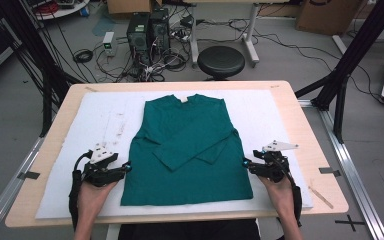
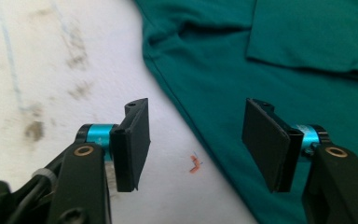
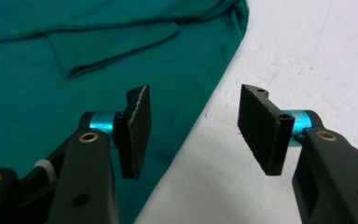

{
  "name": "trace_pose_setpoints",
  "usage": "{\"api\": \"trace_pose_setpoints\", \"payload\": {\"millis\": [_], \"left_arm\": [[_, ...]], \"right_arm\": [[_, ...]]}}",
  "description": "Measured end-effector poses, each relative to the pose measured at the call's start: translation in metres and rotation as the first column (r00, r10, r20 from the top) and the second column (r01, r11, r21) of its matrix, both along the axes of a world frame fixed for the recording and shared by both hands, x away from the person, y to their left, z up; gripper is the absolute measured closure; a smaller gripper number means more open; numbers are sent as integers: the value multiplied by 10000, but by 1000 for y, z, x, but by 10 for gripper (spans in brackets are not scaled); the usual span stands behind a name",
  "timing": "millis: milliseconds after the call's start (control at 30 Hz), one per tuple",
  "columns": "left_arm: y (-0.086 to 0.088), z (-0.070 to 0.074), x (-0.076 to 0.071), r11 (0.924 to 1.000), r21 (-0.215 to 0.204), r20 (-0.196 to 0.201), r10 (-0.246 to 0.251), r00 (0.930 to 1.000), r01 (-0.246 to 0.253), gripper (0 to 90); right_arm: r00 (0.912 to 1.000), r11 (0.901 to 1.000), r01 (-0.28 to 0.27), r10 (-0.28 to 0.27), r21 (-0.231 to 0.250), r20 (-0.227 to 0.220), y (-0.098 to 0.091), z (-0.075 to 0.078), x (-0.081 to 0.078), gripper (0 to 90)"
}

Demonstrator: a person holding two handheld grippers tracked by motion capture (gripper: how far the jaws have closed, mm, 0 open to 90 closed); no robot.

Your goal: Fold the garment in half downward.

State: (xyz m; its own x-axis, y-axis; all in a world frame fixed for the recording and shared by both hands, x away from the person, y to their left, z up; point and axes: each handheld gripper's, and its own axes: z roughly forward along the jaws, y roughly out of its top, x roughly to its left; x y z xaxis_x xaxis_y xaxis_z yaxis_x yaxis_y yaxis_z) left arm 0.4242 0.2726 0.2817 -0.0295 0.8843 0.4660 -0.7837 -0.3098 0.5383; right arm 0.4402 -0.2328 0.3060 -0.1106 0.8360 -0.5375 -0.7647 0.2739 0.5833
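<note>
A green long-sleeved shirt (image 1: pixel 187 145) lies flat on the white foam board (image 1: pixel 100 115), neck away from me, both sleeves folded across its front. My left gripper (image 1: pixel 128 166) rests at the shirt's left edge near the hem, jaws open. In the left gripper view the shirt (image 2: pixel 284 60) edge runs through the gap of that gripper (image 2: pixel 196 140), with no pad touching cloth. My right gripper (image 1: pixel 245 162) sits open at the shirt's right edge. In the right gripper view the shirt (image 3: pixel 51 93) edge passes under this gripper (image 3: pixel 193 130); nothing is pinched.
The foam board covers most of the wooden table (image 1: pixel 310 130). A small orange mark (image 2: pixel 194 164) lies on the board by the left gripper. Beyond the table stand a black stool (image 1: pixel 221 61), computer towers (image 1: pixel 147 30) and cables on the floor.
</note>
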Motion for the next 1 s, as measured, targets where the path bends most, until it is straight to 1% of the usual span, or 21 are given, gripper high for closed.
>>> {"api": "trace_pose_setpoints", "payload": {"millis": [67, 100, 167, 200, 233, 300, 333, 400, 467, 500, 567, 600, 633, 667, 733, 767, 800, 867, 900, 967, 1000], "left_arm": [[-4, 6, 4, 9998, -100, -266, 152, 9995, -154, 433], [-5, 8, 6, 9997, -100, -329, 199, 9993, -202, 440], [-8, 13, 8, 9995, -149, -360, 266, 9990, -272, 441], [-9, 15, 9, 9995, -135, -369, 267, 9990, -272, 440], [-10, 17, 9, 9991, -214, -333, 361, 9988, -368, 440], [-12, 21, 11, 9988, -281, -456, 378, 9982, -391, 440], [-13, 21, 11, 9990, -261, -503, 342, 9981, -356, 441], [-15, 22, 12, 9981, -234, -430, 554, 9975, -564, 441], [-15, 22, 12, 9978, -296, -410, 572, 9975, -585, 441], [-14, 23, 12, 9981, -323, -442, 506, 9977, -520, 441], [-13, 25, 13, 9993, -273, -572, 227, 9981, -243, 456], [-13, 25, 13, 9996, -182, -600, 191, 9980, -203, 480], [-13, 25, 13, 9996, -182, -600, 191, 9980, -203, 503], [-13, 24, 13, 9999, -74, -599, 94, 9982, -99, 532], [-12, 25, 13, 10000, 65, -607, 41, 9981, -37, 575], [-12, 25, 13, 9999, 142, -611, 1, 9981, 7, 612], [-12, 25, 13, 9998, 191, -610, -24, 9981, 36, 651], [-10, 25, 14, 9988, 377, -672, -300, 9973, 326, 801], [-9, 25, 14, 9979, 466, -728, -424, 9964, 458, 852], [-8, 25, 14, 9976, 412, -818, -519, 9953, 554, 868], [-8, 24, 13, 9976, 469, -837, -476, 9954, 517, 870]], "right_arm": [[9997, 9998, 166, -164, 86, -199, 5, 4, 3, 454], [9995, 9997, 180, -176, 168, -259, 7, 6, 3, 448], [9990, 9991, 315, -305, 278, -341, 10, 10, 4, 435], [9987, 9990, 361, -351, 257, -358, 12, 13, 4, 427], [9983, 9989, 393, -382, 250, -434, 14, 15, 4, 423], [9964, 9973, 677, -662, 268, -534, 19, 19, 5, 420], [9946, 9958, 862, -842, 317, -602, 21, 21, 6, 419], [9927, 9942, 1001, -972, 388, -718, 24, 24, 8, 416], [9905, 9928, 1120, -1082, 419, -847, 27, 28, 11, 416], [9905, 9923, 1157, -1120, 438, -795, 28, 28, 11, 419], [9908, 9919, 1155, -1112, 536, -774, 29, 29, 11, 470], [9913, 9922, 1128, -1086, 540, -744, 29, 29, 11, 496], [9913, 9922, 1128, -1086, 540, -744, 29, 29, 11, 496], [9921, 9934, 1051, -1016, 449, -731, 29, 29, 11, 571], [9928, 9949, 955, -929, 316, -762, 29, 30, 10, 645], [9931, 9955, 914, -893, 245, -764, 29, 30, 11, 677], [9933, 9957, 909, -892, 197, -733, 29, 30, 11, 739], [9942, 9975, 711, -712, -41, -808, 27, 30, 11, 855], [9947, 9982, 570, -581, -163, -851, 27, 30, 11, 872], [9951, 9982, 544, -562, -243, -816, 25, 29, 11, 887], [9947, 9987, 470, -488, -221, -907, 25, 29, 11, 891]]}}
